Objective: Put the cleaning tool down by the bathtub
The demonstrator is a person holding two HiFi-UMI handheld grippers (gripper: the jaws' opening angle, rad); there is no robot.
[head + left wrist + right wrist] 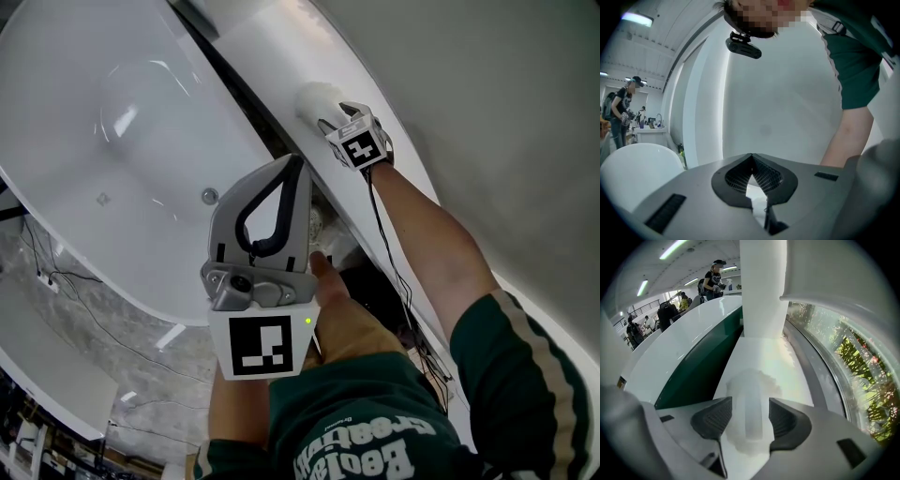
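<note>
With the right gripper (747, 420) released around the tool (749, 383), a crooked withdrawal could snag its fluff, dragging it off the ledge (787, 357) at nine o'clock.

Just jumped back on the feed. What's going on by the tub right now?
The person is reaching the right gripper out to the white ledge that runs beside the bathtub. A fluffy white cleaning tool lies on that ledge, between the right gripper's jaws. The jaws are open, with their pads clear of it, so it looks set down. The left gripper is held up near the person's body, shut and empty.
</note>
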